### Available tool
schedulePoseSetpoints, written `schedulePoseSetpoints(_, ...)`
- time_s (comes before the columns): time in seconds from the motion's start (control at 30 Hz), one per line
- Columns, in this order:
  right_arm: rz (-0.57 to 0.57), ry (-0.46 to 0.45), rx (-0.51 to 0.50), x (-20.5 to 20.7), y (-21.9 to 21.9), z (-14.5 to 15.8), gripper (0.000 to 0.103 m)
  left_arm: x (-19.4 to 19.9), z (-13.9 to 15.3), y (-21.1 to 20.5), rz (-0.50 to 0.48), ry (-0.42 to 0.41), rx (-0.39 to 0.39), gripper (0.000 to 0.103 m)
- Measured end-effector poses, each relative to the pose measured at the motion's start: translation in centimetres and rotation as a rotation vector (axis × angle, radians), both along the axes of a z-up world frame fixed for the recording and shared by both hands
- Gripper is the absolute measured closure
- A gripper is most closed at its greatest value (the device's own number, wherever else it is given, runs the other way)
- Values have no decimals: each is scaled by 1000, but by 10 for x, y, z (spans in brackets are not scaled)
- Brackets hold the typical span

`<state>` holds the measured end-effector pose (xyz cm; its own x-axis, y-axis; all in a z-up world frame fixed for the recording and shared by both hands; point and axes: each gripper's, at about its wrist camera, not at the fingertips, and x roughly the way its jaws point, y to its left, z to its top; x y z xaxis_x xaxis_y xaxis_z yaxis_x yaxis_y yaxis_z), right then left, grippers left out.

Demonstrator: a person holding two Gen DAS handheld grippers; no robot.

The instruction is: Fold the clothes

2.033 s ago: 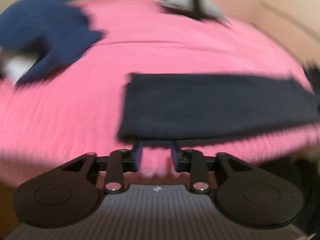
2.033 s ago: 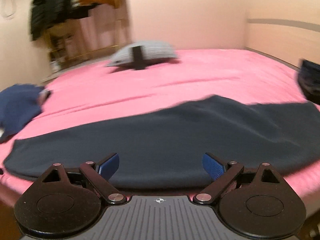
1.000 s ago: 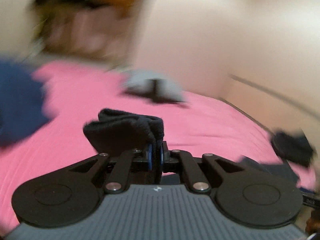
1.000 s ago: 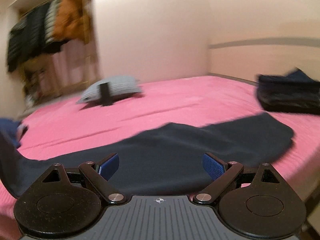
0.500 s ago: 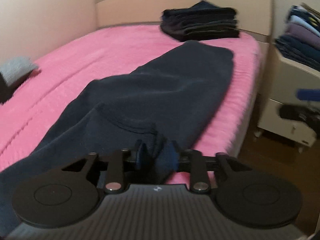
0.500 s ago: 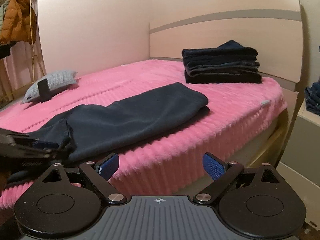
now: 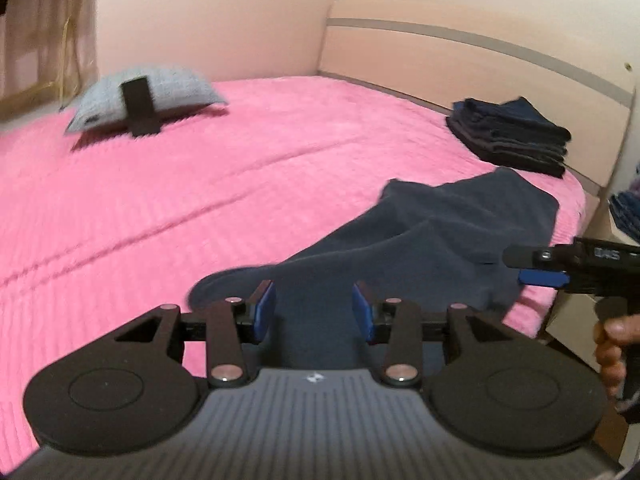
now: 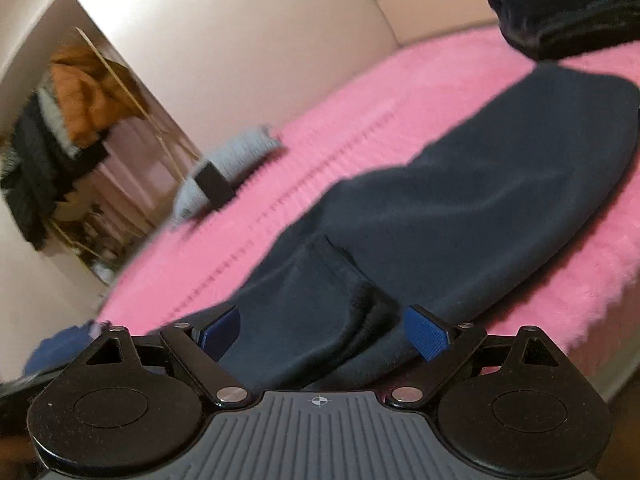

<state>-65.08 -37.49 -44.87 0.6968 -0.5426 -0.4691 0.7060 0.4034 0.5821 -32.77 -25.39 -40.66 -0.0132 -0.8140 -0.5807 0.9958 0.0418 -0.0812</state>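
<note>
Looking along my left gripper (image 7: 314, 312), I see its jaws spread with blue pads either side of the dark navy garment (image 7: 432, 240), not pinching it — the cloth lies loose between and beyond them. The garment is a soft, matte, fleece-like piece, long and narrow, laid partly doubled over itself along the near edge of the bed (image 7: 160, 208). The bed's cover is bright pink, plush and ribbed in fine rows, with one long crease across it.

My right gripper (image 8: 320, 336) also has its jaws wide apart; a thick folded hem of the garment (image 8: 460, 184) bulges up between the pads, close to them, though I cannot tell whether it touches. In the left view the right gripper (image 7: 544, 272) shows at the far right, held by a hand (image 7: 610, 348).

Farther off, a stack of folded dark clothes (image 7: 510, 136) sits near the pale headboard (image 7: 460, 60) — squared, layered edges. A grey knitted cushion (image 7: 140, 98) with a black band lies well apart toward the far side of the bed. In the right view, hanging clothes (image 8: 68, 120), orange and black, are blurred against the wall
</note>
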Motion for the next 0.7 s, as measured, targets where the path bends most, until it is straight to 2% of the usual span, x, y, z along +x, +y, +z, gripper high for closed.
schedulePoseSetpoints(0.03,-6,1,24,4,-4,-3,29,4,-4,2,4,4,11,66)
schedulePoseSetpoints(0.1,-19,-4,89,10,-11,-9,34,11,-12,5,13,12,34,66)
schedulePoseSetpoints(0.17,-24,1,100,11,-15,-11,37,17,-21,7,20,17,54,66)
schedulePoseSetpoints(0.2,-25,4,102,12,-15,-12,59,19,-24,8,24,27,60,66)
schedulePoseSetpoints(0.23,-30,-4,119,10,-17,-13,96,22,-26,9,28,37,66,65)
schedulePoseSetpoints(0.33,-54,-43,131,-3,-14,-7,96,29,-19,17,35,41,56,64)
schedulePoseSetpoints(0.47,-66,17,75,-10,2,2,96,35,-11,11,31,31,35,66)
schedulePoseSetpoints(0.6,-70,61,9,-11,8,7,95,43,-20,-11,51,-7,81,64)
schedulePoseSetpoints(0.67,-72,83,-23,-11,11,10,86,46,-27,-22,59,-38,118,62)
schedulePoseSetpoints(0.7,-73,94,-40,-12,12,11,70,47,-32,-26,63,-48,135,60)
